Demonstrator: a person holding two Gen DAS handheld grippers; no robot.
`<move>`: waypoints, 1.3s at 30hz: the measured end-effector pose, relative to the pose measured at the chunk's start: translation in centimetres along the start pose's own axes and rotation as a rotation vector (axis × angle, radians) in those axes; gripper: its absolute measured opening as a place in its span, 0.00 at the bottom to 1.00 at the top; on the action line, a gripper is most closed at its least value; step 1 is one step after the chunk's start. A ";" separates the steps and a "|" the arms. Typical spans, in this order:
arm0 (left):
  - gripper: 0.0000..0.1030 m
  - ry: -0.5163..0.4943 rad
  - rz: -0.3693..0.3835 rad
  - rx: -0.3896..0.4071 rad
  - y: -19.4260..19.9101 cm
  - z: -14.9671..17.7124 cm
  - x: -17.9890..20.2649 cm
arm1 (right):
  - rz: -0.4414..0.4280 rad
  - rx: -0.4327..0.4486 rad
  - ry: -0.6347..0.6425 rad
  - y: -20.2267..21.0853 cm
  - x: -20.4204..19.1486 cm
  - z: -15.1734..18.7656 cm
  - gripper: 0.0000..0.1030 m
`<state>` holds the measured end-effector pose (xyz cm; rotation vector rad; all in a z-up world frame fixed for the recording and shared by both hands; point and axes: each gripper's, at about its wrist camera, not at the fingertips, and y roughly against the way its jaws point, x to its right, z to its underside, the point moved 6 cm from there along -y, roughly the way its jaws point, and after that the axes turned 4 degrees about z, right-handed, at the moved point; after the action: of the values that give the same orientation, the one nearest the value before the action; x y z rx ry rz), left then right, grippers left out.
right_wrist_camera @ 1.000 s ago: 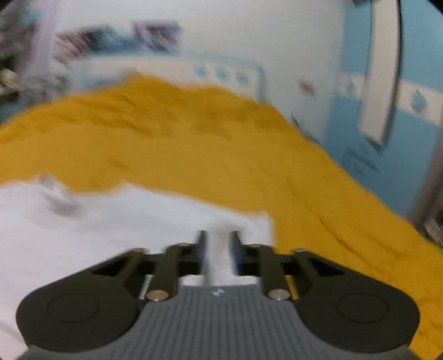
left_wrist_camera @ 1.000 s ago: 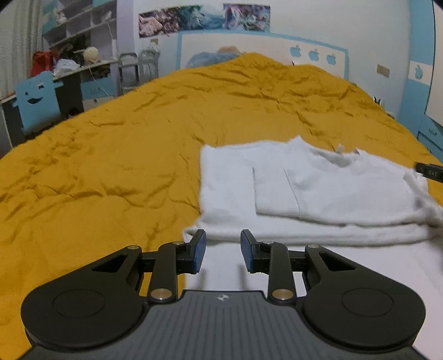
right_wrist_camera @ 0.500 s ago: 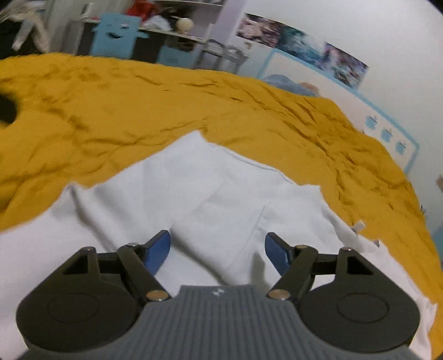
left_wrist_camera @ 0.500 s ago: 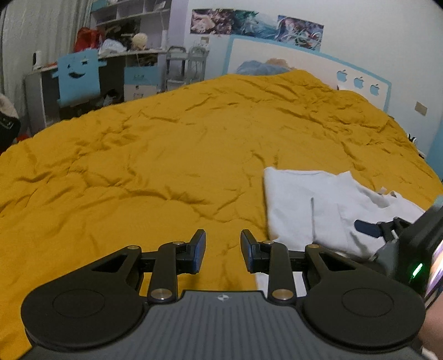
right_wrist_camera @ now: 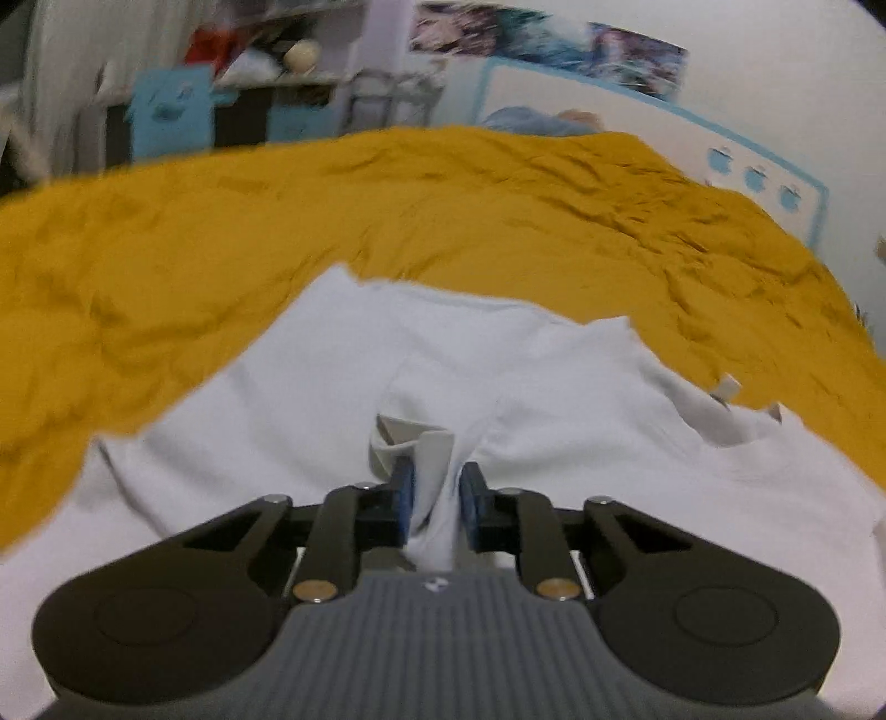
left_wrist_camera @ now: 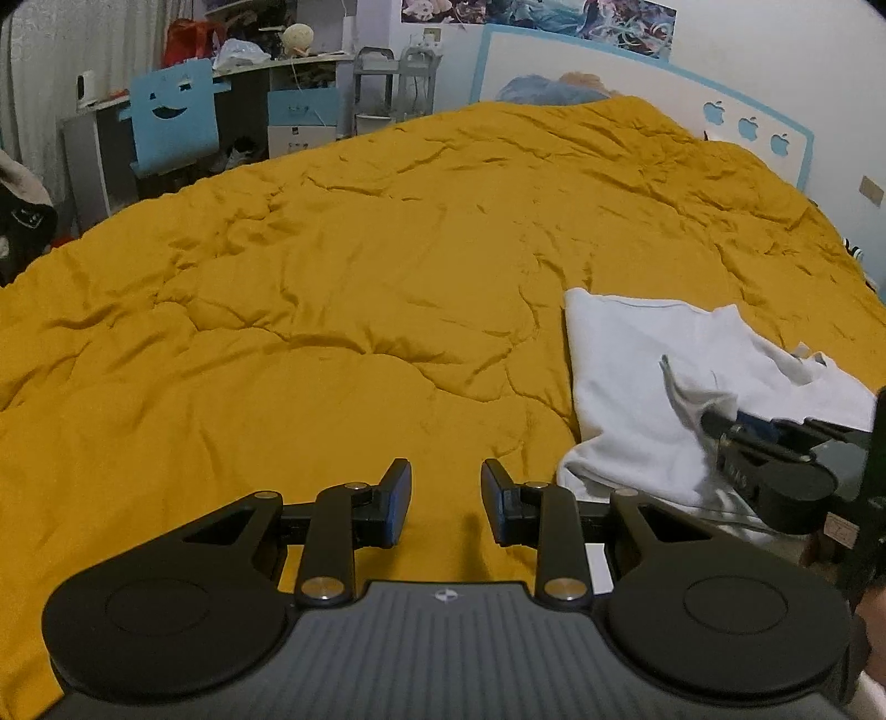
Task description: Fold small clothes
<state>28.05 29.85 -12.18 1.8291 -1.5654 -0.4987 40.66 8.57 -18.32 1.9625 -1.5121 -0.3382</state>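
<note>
Left gripper [left_wrist_camera: 446, 501]: fingers parted with a plain gap between the blue pads; nothing between them. Only orange quilt shows in the gap and ahead of the tips.

Right gripper [right_wrist_camera: 434, 498]: fingers drawn in on a bunched fold of white cloth; the fold stands up between the pads and rises just past the tips. Seen also from the left wrist camera [left_wrist_camera: 731, 421], where its tips pinch a raised peak of the same cloth.

White garment [right_wrist_camera: 554, 399]: small, pale, partly folded, lying on the quilt. In the right wrist view it spreads ahead of the fingers and to both sides of them, with a tag or two at its far right edge. In the left wrist view [left_wrist_camera: 637, 360] it lies ahead and to the right of the left fingers, apart from them, its near corner just beside the right finger's arm.

Orange quilt [left_wrist_camera: 332, 277]: wrinkled, covers the bed; fills the ground ahead and left of the left fingers, and lies beyond the garment in the right wrist view.

Headboard [left_wrist_camera: 664, 83]: white with blue trim and apple shapes, far ahead of the left fingers, right of centre.

Blue chair back [left_wrist_camera: 174, 119]: cut with a smiling face, far ahead and left of the left fingers, beside a cluttered desk.

Posters [left_wrist_camera: 554, 14]: on the wall above the headboard.
</note>
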 end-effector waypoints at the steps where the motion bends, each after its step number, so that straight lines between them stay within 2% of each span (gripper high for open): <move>1: 0.34 0.006 0.003 -0.002 0.0 0.0 -0.1 | 0.013 0.030 -0.006 0.8 0.0 -0.3 0.11; 4: 0.34 0.031 -0.005 -0.004 0.0 -0.1 -0.6 | 0.028 0.104 0.016 2.2 -0.7 -0.8 0.11; 7: 0.34 0.060 -0.010 -0.012 -0.1 -0.2 -1.1 | -0.047 0.096 0.000 3.1 -1.7 -1.1 0.11; 10: 0.34 0.075 -0.007 -0.018 -0.2 -0.2 -1.3 | -0.037 0.102 0.076 3.2 -3.3 -1.0 0.11; 14: 0.34 0.066 -0.008 -0.026 -0.3 -0.1 -1.1 | -0.050 0.054 0.110 2.5 -4.1 -0.4 0.12; 17: 0.34 0.059 -0.006 -0.033 -0.5 0.0 -0.8 | -0.078 0.004 0.109 1.9 -3.9 -0.1 0.36; 19: 0.34 0.052 -0.002 -0.035 -0.6 0.0 -0.5 | -0.074 0.027 0.099 2.5 -3.6 -0.1 0.65; 22: 0.34 0.032 0.008 -0.034 -0.7 0.2 0.1 | -0.129 0.118 0.046 5.0 -2.0 -0.4 0.74; 23: 0.34 0.021 0.011 -0.034 -0.8 0.3 0.4 | -0.135 0.134 0.021 6.0 -1.2 -0.3 0.74; 26: 0.34 -0.007 0.029 -0.024 -0.8 0.6 1.6 | -0.058 0.161 -0.062 8.9 3.0 0.8 0.74; 30: 0.35 -0.035 0.062 -0.032 -0.9 1.0 3.4 | 0.032 0.165 -0.182 13.1 10.6 4.3 0.73; 32: 0.35 -0.033 0.078 -0.041 -0.8 1.1 4.5 | 0.094 0.125 -0.217 14.6 14.7 6.6 0.62; 33: 0.35 -0.036 0.096 -0.040 -0.7 1.1 5.2 | 0.113 0.103 -0.234 15.3 16.5 7.7 0.48; 34: 0.35 -0.044 0.104 -0.040 -0.7 1.1 5.7 | 0.135 0.085 -0.257 15.9 18.2 8.7 0.39; 37: 0.35 -0.067 0.108 -0.038 -0.9 1.3 7.1 | 0.223 0.035 -0.380 17.2 23.8 10.9 0.30; 39: 0.35 -0.083 0.113 -0.050 -1.2 1.7 7.9 | 0.251 0.032 -0.466 17.7 27.2 11.6 0.30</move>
<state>29.36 21.85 -13.18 1.6908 -1.6864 -0.5621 28.89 -23.14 -11.71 1.7642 -2.0418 -0.7003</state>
